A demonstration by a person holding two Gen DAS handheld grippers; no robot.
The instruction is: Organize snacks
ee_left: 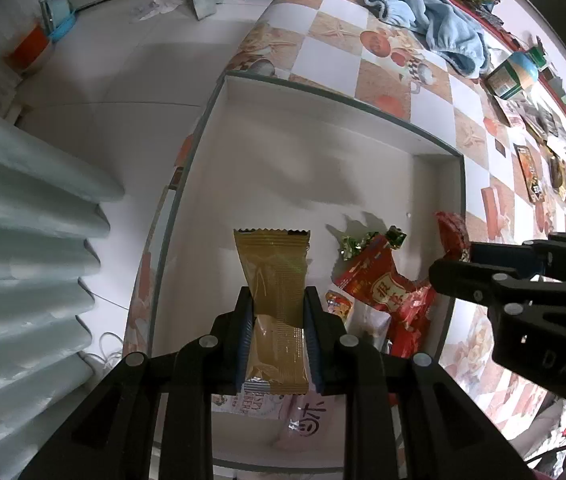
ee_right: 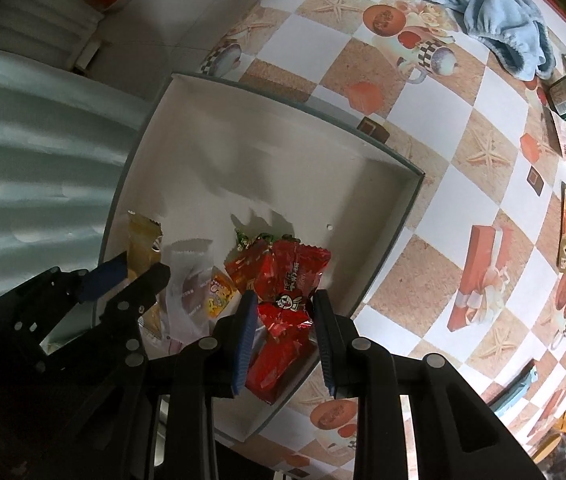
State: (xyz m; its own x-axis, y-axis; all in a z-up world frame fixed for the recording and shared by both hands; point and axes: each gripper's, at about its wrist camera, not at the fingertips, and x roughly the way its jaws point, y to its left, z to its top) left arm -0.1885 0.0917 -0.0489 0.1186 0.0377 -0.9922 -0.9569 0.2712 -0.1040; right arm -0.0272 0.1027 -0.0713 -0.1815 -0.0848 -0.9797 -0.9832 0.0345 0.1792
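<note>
My left gripper [ee_left: 278, 294] is shut on a golden-brown snack packet [ee_left: 273, 268], held lengthwise over the left part of a shallow white box [ee_left: 323, 92]. In the right wrist view my right gripper [ee_right: 283, 296] is shut on a crinkled red snack packet [ee_right: 283, 310] above the box's [ee_right: 283, 100] near right corner. Under it lie more red packets [ee_right: 287, 260] with green twisted ends. From the left wrist view the right gripper [ee_left: 455, 260] enters from the right with the red packet [ee_left: 453, 234]. The left gripper [ee_right: 143, 266] and its golden packet [ee_right: 141, 240] show at the left.
A white-and-pink packet [ee_right: 187, 288] and a small yellow packet [ee_right: 219, 290] lie in the box. On the checkered tablecloth [ee_left: 335, 52] sit a blue towel [ee_left: 435, 20], a green carton [ee_left: 509, 76] and loose snacks [ee_left: 529, 172] along the far edge. A ribbed radiator [ee_left: 23, 240] stands left.
</note>
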